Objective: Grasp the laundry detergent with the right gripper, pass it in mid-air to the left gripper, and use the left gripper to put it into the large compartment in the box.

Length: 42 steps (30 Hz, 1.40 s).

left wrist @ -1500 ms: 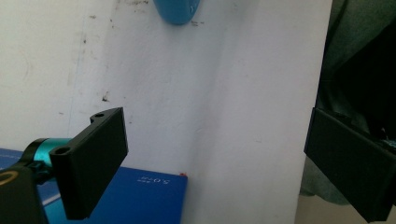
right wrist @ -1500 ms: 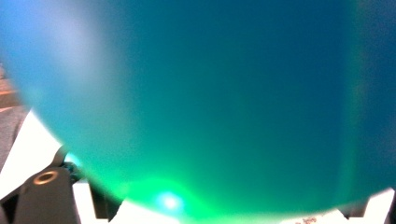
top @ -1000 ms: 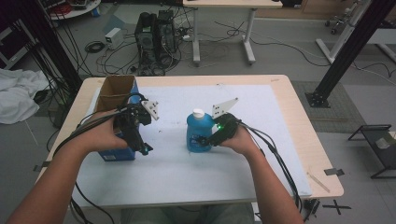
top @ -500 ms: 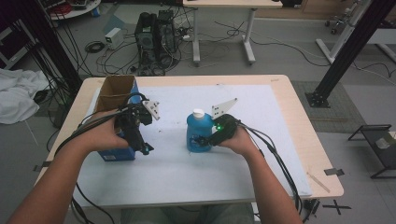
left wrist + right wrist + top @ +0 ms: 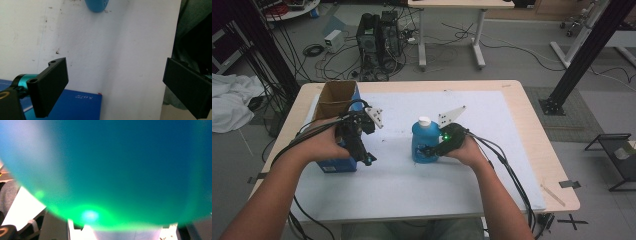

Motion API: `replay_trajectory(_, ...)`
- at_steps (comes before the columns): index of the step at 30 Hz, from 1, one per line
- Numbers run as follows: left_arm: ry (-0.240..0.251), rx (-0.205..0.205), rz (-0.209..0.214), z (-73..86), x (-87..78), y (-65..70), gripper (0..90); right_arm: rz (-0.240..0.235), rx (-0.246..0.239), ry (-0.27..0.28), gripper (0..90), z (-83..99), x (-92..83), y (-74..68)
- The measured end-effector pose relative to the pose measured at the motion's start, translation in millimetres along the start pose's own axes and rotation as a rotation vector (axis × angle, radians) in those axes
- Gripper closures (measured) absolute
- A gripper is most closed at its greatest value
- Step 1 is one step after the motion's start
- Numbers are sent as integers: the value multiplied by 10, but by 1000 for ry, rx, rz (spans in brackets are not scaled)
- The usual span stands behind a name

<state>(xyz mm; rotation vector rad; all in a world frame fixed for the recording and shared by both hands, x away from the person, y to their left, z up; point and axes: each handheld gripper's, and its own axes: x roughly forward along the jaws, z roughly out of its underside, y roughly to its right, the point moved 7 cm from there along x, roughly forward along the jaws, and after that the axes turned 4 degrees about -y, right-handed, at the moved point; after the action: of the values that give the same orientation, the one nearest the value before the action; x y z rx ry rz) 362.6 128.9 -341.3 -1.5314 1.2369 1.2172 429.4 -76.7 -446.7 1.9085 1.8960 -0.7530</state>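
One blue bottle point(image 5: 424, 140) stands upright at frame centre on the white mat point(image 5: 492, 150). The right gripper point(image 5: 428, 149) is at its lower body from the right; its jaws have just been closing around the bottle, apparently to grip it for lifting. The left gripper point(image 5: 362, 150), left of centre, has its jaws wide apart and empty, over the one blue box point(image 5: 337, 164). One open carton point(image 5: 334, 97) sits behind.

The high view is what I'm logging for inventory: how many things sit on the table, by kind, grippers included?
Blue bottle with white cap: 1
Blue box with open cardboard top: 1
Handheld grippers, left gripper and right gripper: 2
Total: 4
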Motion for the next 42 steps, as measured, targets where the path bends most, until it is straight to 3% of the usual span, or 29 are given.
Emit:
replay_trajectory(3,8,-14,4,-9,2,8,61,6,-7,8,409,-2,1,-7)
replay_trajectory(8,-4,3,4,10,-5,-5,61,12,-51,24,435,1,-2,3)
replay_trajectory(22,-15,4,7,-13,-28,-2,61,15,-80,29,450,-54,-44,-67)
replay_trajectory(29,-35,17,1,-73,-100,5,61,27,-96,52,448,-177,-188,-178)
replay_trajectory(38,-59,34,-14,-213,-252,33,61,26,-89,5,448,-255,-339,-388)
replay_trajectory(42,-93,52,-11,-273,-324,47,61,16,-99,5,448,-303,-338,-491)
